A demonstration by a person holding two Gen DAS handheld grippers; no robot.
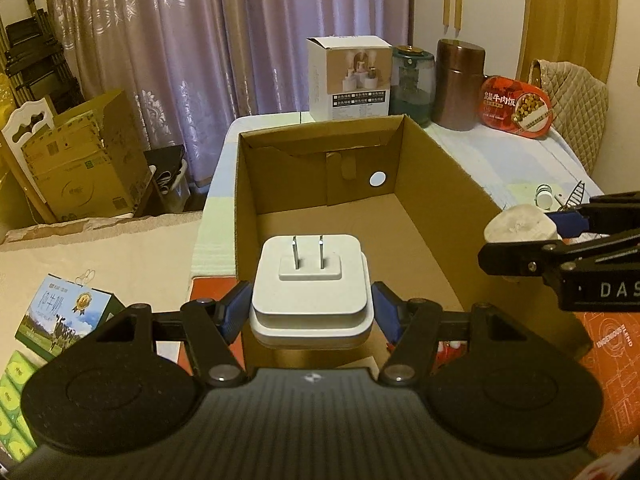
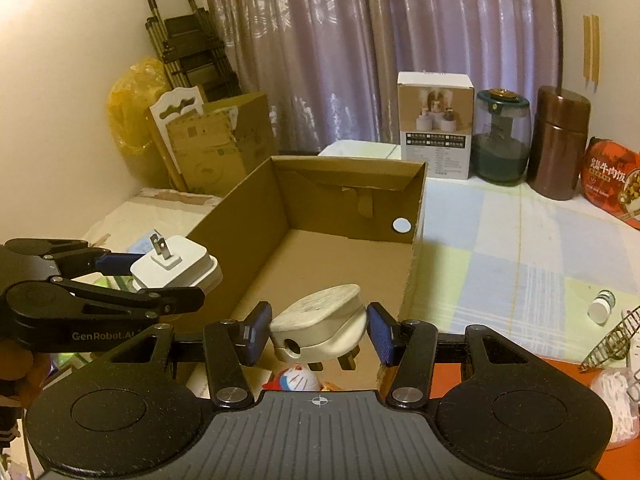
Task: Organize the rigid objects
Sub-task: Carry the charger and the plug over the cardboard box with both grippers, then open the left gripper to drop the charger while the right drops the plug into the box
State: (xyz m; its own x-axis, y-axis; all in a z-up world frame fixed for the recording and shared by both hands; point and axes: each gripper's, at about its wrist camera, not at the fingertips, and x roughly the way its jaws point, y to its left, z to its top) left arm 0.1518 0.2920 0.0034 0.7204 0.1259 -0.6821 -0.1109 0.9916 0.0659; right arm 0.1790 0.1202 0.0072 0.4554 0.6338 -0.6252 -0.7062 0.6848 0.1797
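Both grippers are loaded and poised at the near end of the open cardboard box [image 1: 436, 184]. The left gripper [image 1: 310, 308] has its blue pads pressed against the sides of a square white charger [image 1: 310, 300], two flat prongs pointing up and forward, held in the air just at the box's near edge. To its right, the right gripper [image 2: 318, 332] is clamped on a rounded white plug adapter [image 2: 320, 330], dusty top up, brown pins hanging beneath, likewise above the near wall. The box floor looks bare, only a white round sticker [image 2: 401, 225] on its far wall.

This reads as the drop-off step: two items carried, neither yet inside. The next move calls for easing each one forward over the rim, lowering toward the cardboard floor, then parting the fingers. The two should land apart, so the grippers don't knock each other.
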